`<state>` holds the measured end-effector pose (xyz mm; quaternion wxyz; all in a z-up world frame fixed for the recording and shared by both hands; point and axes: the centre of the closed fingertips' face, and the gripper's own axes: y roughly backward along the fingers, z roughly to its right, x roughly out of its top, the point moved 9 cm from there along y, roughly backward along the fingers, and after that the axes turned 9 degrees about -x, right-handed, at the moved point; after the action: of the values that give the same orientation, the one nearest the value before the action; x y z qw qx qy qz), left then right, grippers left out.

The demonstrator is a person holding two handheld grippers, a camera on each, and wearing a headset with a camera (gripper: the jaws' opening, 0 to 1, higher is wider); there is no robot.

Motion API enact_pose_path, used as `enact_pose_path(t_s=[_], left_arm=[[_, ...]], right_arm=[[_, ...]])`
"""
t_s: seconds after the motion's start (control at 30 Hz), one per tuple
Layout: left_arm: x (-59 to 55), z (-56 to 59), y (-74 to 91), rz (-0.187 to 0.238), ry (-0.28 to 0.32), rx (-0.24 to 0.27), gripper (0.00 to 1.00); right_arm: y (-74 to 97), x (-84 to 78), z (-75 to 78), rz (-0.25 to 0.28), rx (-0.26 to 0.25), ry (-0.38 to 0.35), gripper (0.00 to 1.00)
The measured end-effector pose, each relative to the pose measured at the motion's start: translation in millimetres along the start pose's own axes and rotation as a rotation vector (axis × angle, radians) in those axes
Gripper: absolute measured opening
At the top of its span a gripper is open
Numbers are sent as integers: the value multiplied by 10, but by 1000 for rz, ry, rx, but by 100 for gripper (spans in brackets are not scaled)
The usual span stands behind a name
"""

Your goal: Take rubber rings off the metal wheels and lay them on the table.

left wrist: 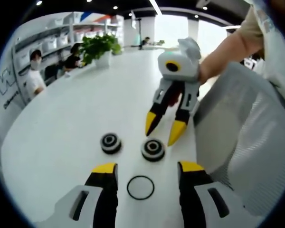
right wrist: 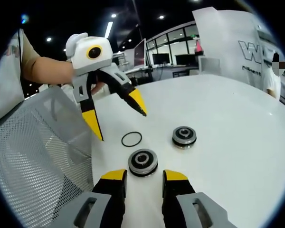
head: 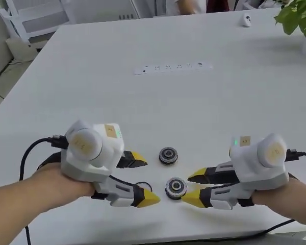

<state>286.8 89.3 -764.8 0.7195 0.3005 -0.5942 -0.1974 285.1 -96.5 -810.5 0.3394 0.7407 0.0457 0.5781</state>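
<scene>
Near the front edge of the bench [head: 143, 102], at six o'clock in the head view, the near wheel [head: 175, 188] lies flat. The far wheel [head: 168, 155] is just beyond it at twelve o'clock. One freed rubber ring [left wrist: 140, 187] lies at the near wheel's nine o'clock, between the spread jaws of the left tongs [head: 149, 181]. The right tongs [head: 188, 188] come in from three o'clock, also spread and empty. Nothing pins the near wheel, so a nudge from either tip would likely skid it toward the edge. A ring stretched off the rim could snap loose and fly. A careless sweep of the left tongs could drag the freed ring. Whether both wheels carry rings is hard to tell.
</scene>
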Motion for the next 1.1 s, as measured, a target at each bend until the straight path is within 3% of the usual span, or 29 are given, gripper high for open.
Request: enact_pose_path(t_s=[1.1], left_arm=[[60,9,-302,27,35,-46,31]], right_arm=[[-76,-36,-39,14,5,-9,23]])
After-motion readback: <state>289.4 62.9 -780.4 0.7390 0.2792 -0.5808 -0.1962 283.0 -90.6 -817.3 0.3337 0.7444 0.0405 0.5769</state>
